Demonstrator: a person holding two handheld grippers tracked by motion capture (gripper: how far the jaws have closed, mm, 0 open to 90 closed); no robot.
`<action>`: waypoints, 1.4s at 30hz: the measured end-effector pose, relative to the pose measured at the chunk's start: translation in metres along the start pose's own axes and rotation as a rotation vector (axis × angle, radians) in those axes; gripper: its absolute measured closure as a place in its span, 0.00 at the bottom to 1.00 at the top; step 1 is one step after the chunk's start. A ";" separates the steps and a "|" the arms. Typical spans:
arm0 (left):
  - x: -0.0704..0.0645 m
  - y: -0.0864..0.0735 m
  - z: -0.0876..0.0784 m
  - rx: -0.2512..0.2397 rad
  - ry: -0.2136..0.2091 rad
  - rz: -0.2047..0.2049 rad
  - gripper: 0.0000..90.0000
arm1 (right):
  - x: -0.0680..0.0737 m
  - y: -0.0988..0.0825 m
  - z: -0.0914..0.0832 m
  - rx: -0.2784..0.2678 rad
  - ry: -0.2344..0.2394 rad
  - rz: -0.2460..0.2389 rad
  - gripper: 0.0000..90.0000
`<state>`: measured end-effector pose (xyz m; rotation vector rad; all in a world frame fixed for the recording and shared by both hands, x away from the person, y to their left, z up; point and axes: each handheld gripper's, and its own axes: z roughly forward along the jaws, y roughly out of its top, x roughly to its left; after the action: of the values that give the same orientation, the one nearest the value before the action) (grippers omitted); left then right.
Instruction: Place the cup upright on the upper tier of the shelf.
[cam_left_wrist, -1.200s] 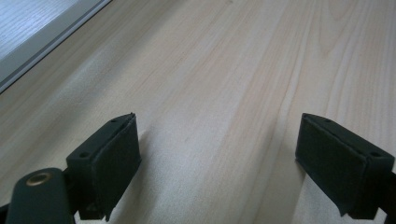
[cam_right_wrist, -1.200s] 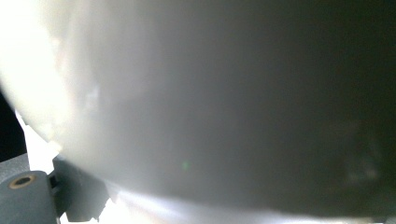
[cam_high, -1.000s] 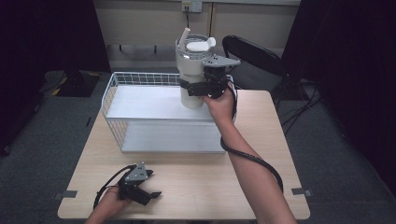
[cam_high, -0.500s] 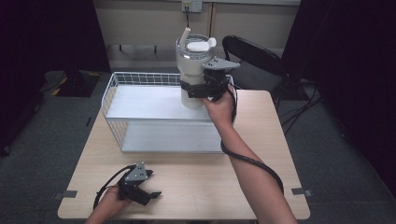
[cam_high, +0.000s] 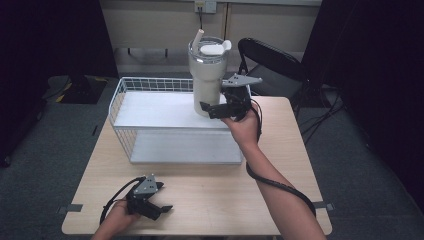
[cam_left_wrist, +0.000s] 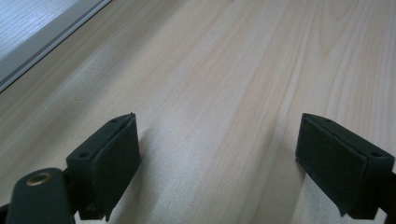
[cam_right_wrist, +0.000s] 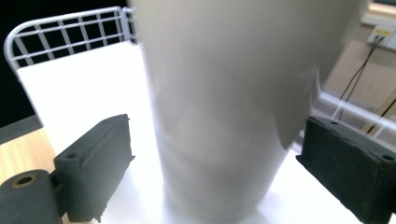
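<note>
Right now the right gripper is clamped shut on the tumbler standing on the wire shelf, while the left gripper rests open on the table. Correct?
Not quite. The right gripper is open: in the right gripper view both jaws stand apart from the tumbler. The tumbler does stand on the wire shelf, and the left gripper rests open on the table.

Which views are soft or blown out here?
Right gripper view: the tumbler is blurred, too close for focus, and the white basket floor is blown out. Left gripper view: wood grain on the table is sharp, with soft shadows under the pads. High view: evenly lit table, dark surroundings.
</note>
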<state>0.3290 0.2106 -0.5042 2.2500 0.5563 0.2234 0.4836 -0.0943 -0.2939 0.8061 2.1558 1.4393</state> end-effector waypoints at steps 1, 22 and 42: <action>0.000 0.000 0.000 0.000 0.000 0.000 0.14 | 0.000 -0.002 -0.003 0.004 0.010 -0.004 0.09; 0.000 0.000 0.000 -0.002 0.001 -0.002 0.14 | 0.031 -0.013 -0.042 0.015 0.139 -0.101 0.09; 0.000 0.000 0.000 0.007 0.002 0.007 0.14 | 0.042 -0.037 -0.065 -0.007 0.224 -0.121 0.09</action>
<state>0.3293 0.2111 -0.5040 2.2586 0.5507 0.2279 0.4026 -0.1211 -0.3052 0.5228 2.3175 1.5355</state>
